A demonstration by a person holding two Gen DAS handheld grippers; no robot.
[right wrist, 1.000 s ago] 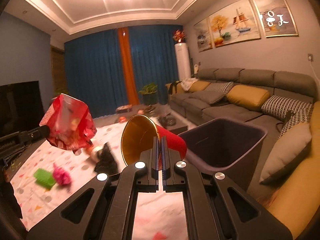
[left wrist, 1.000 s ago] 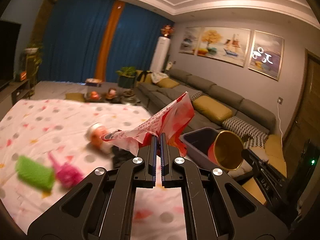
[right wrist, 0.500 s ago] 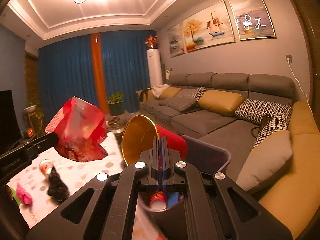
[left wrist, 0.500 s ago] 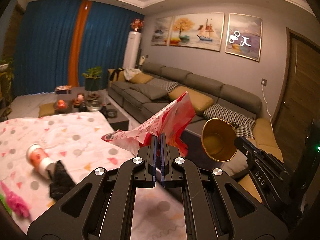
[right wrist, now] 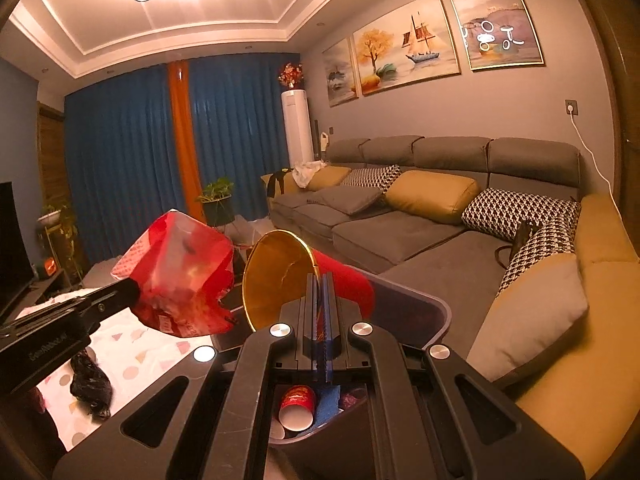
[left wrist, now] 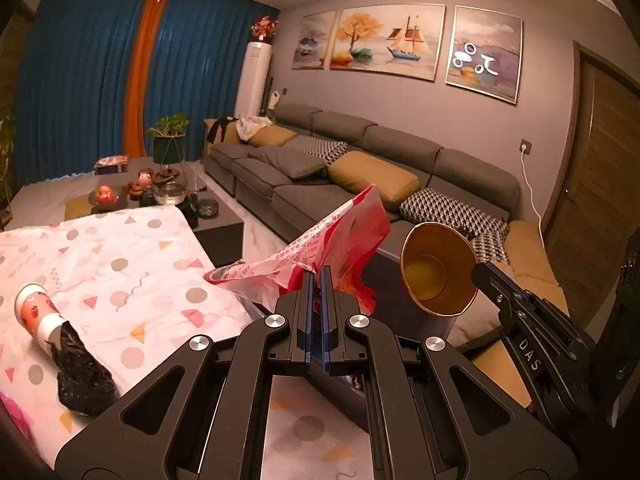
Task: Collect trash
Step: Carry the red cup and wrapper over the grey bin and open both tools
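My left gripper (left wrist: 316, 276) is shut on a crumpled red and white plastic bag (left wrist: 320, 240), held in the air over the edge of the dark trash bin (right wrist: 424, 312). The bag also shows in the right wrist view (right wrist: 180, 276). My right gripper (right wrist: 322, 284) is shut on the rim of a red paper cup with a gold inside (right wrist: 280, 280), held above the bin's opening. The cup also shows in the left wrist view (left wrist: 436, 268). Inside the bin lie a red paper cup (right wrist: 298, 406) and other scraps.
A table with a white dotted cloth (left wrist: 132, 264) is at the left; on it lie a red and white cup (left wrist: 36, 308) and a black crumpled bag (left wrist: 80, 372). A grey sofa (right wrist: 400, 232) with cushions runs behind the bin. A dark coffee table (left wrist: 216, 220) stands beyond.
Both grippers have swung right, away from the table and over the bin, carrying the bag and the cup. The bin's inside has come into the right wrist view.
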